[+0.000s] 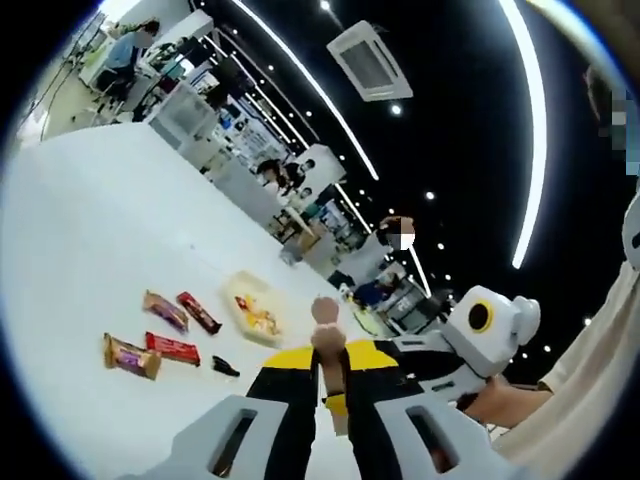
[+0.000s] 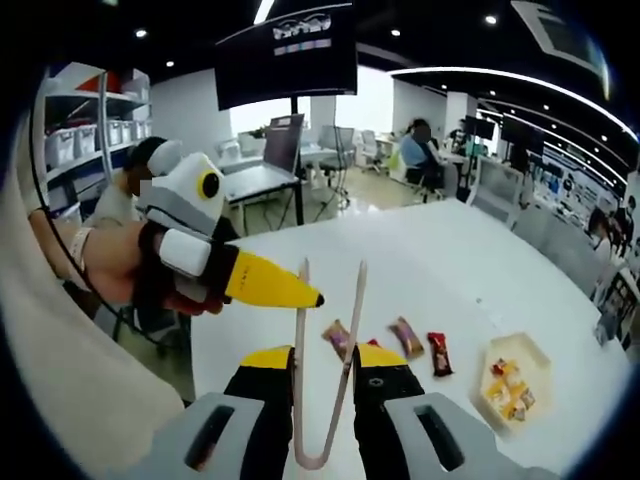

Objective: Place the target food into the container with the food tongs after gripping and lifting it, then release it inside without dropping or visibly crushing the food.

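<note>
Pale food tongs (image 2: pixel 300 340) stand in a V between the jaws of my right gripper (image 2: pixel 325 362), which is shut on their two arms. My left gripper (image 2: pixel 312 297) comes in from the left, its yellow tips closed at the tongs' left arm. In the left gripper view one tong arm (image 1: pixel 326 335) sits pinched between the tips of my left gripper (image 1: pixel 332 352). Several wrapped snack bars (image 2: pixel 405 335) (image 1: pixel 165 310) lie on the white table (image 1: pixel 90 230). A pale container (image 2: pixel 530 352) (image 1: pixel 243 283) beside them holds yellow and red food.
A small dark item (image 1: pixel 225 367) lies by the bars. A person's hand (image 2: pixel 100 265) and light sleeve (image 2: pixel 70 390) hold the left gripper. Desks, chairs, a seated person (image 2: pixel 415 150) and shelves of bins (image 2: pixel 85 140) lie beyond the table's far edge.
</note>
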The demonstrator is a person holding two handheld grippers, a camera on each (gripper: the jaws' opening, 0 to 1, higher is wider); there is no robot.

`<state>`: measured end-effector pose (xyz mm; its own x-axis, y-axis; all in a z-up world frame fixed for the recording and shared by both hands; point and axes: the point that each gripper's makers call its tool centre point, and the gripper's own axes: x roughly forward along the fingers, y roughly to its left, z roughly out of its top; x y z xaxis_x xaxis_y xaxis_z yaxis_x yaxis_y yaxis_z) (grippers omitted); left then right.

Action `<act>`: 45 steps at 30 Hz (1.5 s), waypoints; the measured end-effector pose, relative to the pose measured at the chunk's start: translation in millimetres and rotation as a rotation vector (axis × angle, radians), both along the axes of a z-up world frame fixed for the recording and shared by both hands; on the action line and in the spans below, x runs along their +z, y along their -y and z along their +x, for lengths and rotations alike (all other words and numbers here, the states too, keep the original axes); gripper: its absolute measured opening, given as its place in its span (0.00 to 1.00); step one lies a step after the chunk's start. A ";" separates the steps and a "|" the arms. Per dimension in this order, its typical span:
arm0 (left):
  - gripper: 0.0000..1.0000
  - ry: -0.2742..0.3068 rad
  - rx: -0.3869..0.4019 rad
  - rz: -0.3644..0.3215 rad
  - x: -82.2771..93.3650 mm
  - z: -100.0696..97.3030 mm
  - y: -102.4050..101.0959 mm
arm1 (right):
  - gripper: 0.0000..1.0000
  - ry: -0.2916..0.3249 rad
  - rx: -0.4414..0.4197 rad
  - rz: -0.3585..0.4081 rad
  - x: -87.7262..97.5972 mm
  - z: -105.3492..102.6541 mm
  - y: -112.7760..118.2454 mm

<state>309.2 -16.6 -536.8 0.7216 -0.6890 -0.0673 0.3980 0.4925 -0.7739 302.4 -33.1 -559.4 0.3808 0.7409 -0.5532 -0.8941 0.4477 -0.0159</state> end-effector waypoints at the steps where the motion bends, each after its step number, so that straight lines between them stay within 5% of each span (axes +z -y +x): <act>1: 0.06 -0.004 0.001 -0.014 0.9 0.2 0.1 | 0.22 0.003 -0.002 0.002 0.8 0.4 0.3; 22: 0.05 -0.014 0.009 -0.156 17.2 0.2 -3.9 | 0.25 0.043 0.004 0.082 17.9 1.8 -0.8; 34: 0.05 -0.024 0.075 -0.358 39.0 10.1 -27.2 | 0.35 0.063 -0.013 0.116 17.0 -1.2 9.7; 45: 0.05 -0.057 0.111 -0.604 58.9 13.7 -33.9 | 0.41 0.116 -0.036 0.248 44.0 3.6 4.7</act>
